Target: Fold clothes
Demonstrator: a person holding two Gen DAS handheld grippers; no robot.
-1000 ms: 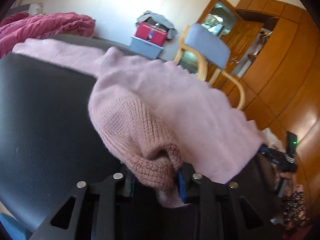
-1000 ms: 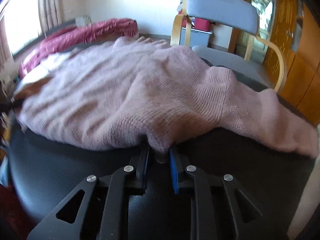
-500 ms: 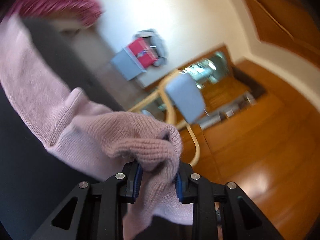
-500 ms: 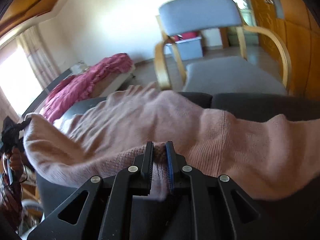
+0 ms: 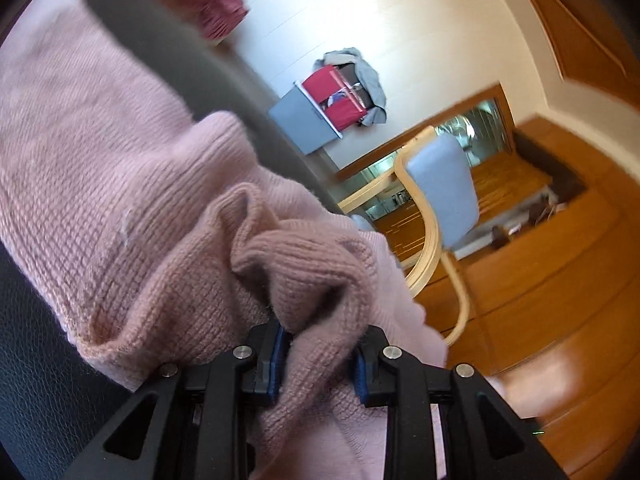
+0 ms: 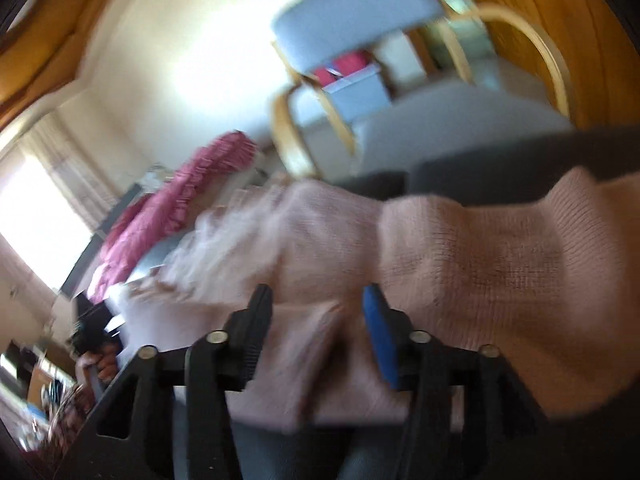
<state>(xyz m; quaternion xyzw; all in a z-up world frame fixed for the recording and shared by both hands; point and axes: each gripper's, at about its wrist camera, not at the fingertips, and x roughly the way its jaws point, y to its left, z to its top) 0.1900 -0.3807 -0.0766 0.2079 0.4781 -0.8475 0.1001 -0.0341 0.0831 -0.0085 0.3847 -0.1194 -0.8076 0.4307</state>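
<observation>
A pink knit sweater [image 5: 120,208] lies partly on a black padded surface [image 5: 24,360]. My left gripper [image 5: 318,354] is shut on a bunched fold of the sweater and holds it lifted. In the right wrist view the sweater [image 6: 480,264] stretches across the frame, blurred by motion. My right gripper [image 6: 316,336] has its jaws spread wide with sweater fabric lying loosely between them. The blue pad [image 6: 380,340] of one finger shows.
A grey chair with bent wood arms [image 5: 440,200] stands past the surface, also in the right wrist view [image 6: 360,20]. A magenta blanket [image 6: 172,208] lies at the back. A grey box with red items [image 5: 320,112] sits by the wall. Wooden cabinets [image 5: 560,280] are at the right.
Both grippers lifted and tilted with the sweater. My right gripper, shut on the sweater hem before, has opened wide. My left gripper still clamps its fold.
</observation>
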